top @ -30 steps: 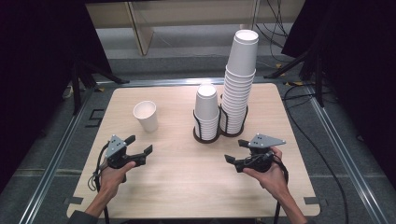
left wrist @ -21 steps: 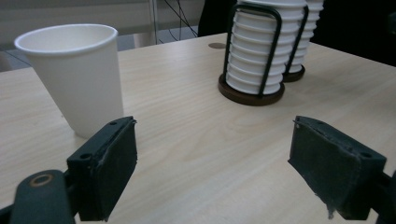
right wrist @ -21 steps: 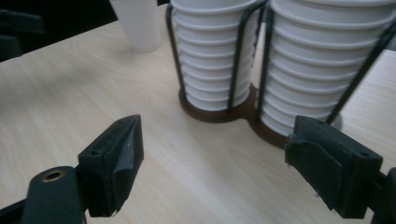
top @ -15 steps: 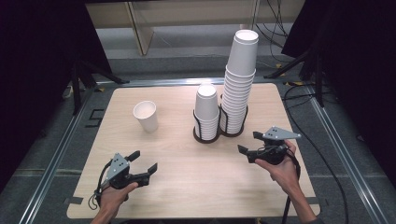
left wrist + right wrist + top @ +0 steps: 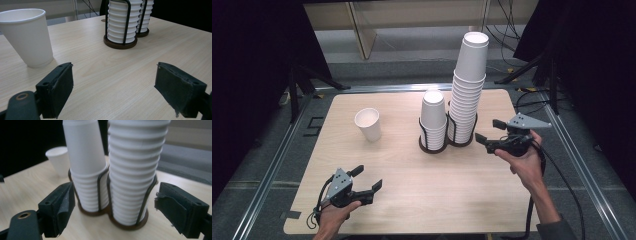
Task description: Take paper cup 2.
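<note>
A single white paper cup (image 5: 368, 125) stands upright at the table's left. Two stacks of upside-down white cups sit in a black wire holder (image 5: 432, 148) at mid table: a short stack (image 5: 433, 117) and a tall stack (image 5: 468, 85). My left gripper (image 5: 369, 178) is near the front left edge, open, with bare table between its jaws; ahead of it I see the cup (image 5: 27, 37). My right gripper (image 5: 487, 130) hovers open just right of the tall stack, pointing at it. The tall stack (image 5: 135, 170) fills the gap ahead of its jaws without touching them.
The wooden table (image 5: 412, 190) has a metal frame rail (image 5: 277, 160) around it. Cables (image 5: 562, 185) trail from the right gripper over the table's right edge. Bare tabletop lies between the two hands.
The left hand has pulled back toward the table's near edge. The right hand has risen and moved away from the near edge, now level with the base of the tall stack.
</note>
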A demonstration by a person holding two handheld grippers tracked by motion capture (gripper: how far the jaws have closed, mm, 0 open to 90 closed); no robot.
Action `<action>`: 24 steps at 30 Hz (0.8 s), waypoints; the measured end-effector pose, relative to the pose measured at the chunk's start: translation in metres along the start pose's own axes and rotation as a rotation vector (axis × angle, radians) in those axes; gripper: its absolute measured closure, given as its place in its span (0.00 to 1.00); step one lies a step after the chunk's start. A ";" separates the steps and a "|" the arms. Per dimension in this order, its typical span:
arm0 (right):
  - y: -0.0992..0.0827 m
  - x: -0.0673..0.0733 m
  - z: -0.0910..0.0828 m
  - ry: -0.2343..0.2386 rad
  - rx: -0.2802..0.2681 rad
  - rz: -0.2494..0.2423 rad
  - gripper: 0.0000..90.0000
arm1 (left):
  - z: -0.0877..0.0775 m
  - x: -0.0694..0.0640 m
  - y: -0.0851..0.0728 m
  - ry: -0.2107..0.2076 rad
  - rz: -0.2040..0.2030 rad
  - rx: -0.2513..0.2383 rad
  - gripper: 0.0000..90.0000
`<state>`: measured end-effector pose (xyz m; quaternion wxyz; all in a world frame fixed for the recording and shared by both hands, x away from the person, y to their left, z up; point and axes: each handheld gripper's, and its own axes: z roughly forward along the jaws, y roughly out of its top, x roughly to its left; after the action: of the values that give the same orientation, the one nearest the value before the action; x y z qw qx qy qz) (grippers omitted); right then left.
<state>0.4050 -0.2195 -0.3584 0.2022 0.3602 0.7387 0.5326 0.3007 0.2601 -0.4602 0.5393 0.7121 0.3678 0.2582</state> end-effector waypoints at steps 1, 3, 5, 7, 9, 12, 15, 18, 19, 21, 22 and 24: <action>0.006 -0.002 0.001 0.008 -0.022 0.000 0.17 | -0.001 0.000 0.000 0.009 0.006 0.019 0.16; 0.020 -0.007 -0.001 0.010 -0.040 -0.002 0.17 | 0.000 0.000 0.000 0.007 0.012 0.021 0.16; 0.032 -0.010 -0.001 0.006 -0.059 -0.002 0.17 | 0.001 0.000 -0.001 0.001 0.023 0.026 0.16; 0.045 -0.013 -0.003 -0.001 -0.070 0.006 0.17 | 0.003 0.000 -0.001 -0.015 0.030 0.012 0.16; 0.057 -0.016 -0.003 -0.008 -0.078 -0.005 0.17 | 0.002 -0.001 -0.002 -0.008 0.022 0.037 0.16; 0.076 -0.021 -0.001 0.002 -0.098 -0.016 0.18 | 0.005 0.000 -0.003 -0.034 0.024 0.022 0.16; 0.089 -0.023 0.002 0.005 -0.109 -0.014 0.17 | 0.005 0.000 -0.003 -0.035 0.023 0.022 0.16; 0.104 -0.027 0.005 -0.002 -0.110 -0.012 0.17 | 0.005 0.000 -0.003 -0.034 0.016 0.027 0.16; 0.109 -0.028 0.007 0.002 -0.110 -0.017 0.17 | 0.004 -0.001 -0.003 -0.028 0.013 0.036 0.16; 0.118 -0.029 0.011 0.007 -0.109 -0.023 0.17 | 0.004 -0.001 -0.002 -0.030 0.014 0.046 0.16; 0.123 -0.031 0.013 -0.010 -0.111 -0.058 0.17 | 0.005 -0.001 -0.003 -0.035 0.015 0.040 0.16; 0.130 -0.031 0.017 0.005 -0.108 -0.023 0.17 | 0.004 -0.002 -0.002 -0.034 0.018 0.046 0.16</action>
<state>0.4778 -0.2094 -0.2453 0.2252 0.3390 0.7136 0.5702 0.3022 0.2563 -0.4638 0.5268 0.7319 0.3580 0.2422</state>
